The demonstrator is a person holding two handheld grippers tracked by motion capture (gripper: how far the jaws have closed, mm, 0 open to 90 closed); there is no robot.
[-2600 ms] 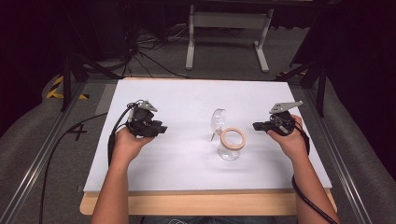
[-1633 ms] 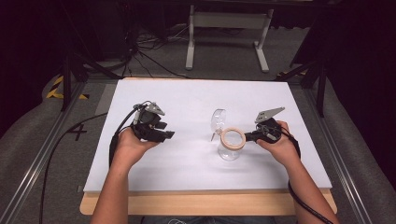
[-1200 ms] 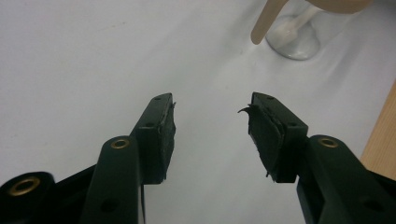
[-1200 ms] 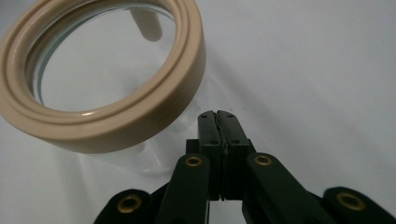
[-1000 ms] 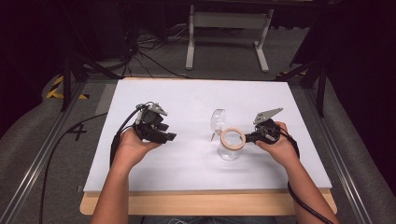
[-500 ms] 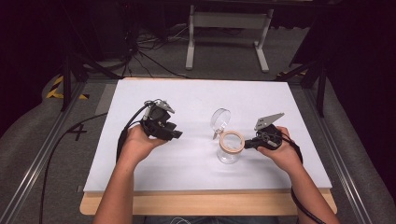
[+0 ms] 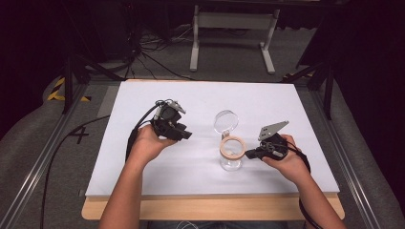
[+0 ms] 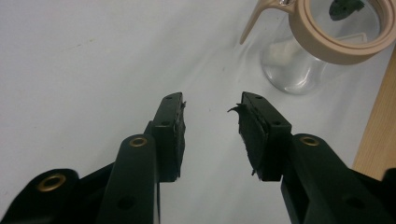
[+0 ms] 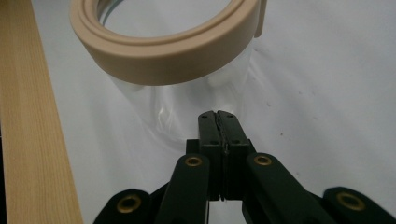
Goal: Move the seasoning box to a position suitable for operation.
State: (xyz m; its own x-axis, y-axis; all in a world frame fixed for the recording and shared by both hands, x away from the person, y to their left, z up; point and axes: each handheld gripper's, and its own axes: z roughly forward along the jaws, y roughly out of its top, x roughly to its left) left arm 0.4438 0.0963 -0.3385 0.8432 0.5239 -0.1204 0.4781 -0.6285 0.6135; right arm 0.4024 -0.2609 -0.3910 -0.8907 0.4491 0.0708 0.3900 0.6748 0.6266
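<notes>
**Right gripper view: shut claw at the jar's side, open claw waiting apart**

Right gripper view puts my right claw (image 9: pixel 219 116) with its jaws pressed together on nothing, tips just short of the clear wall of the glass jar (image 9: pixel 187 112), below its tan collar (image 9: pixel 168 56). I judge that I hold it there to steady or nudge the jar rather than grip it. From my left claw (image 8: pixel 210 126), jaws parted and empty, the jar (image 8: pixel 299 70) stands ahead and to the right, well apart, its hinged lid (image 7: pixel 225 121) swung open on the far side. Bare white worktop (image 7: pixel 286 102) lies between that claw and the jar, so I have free room to approach. Beyond my right claw's left side the worktop's wooden edge (image 9: pixel 28 140) runs close, so I judge pushing that way risky.
</notes>
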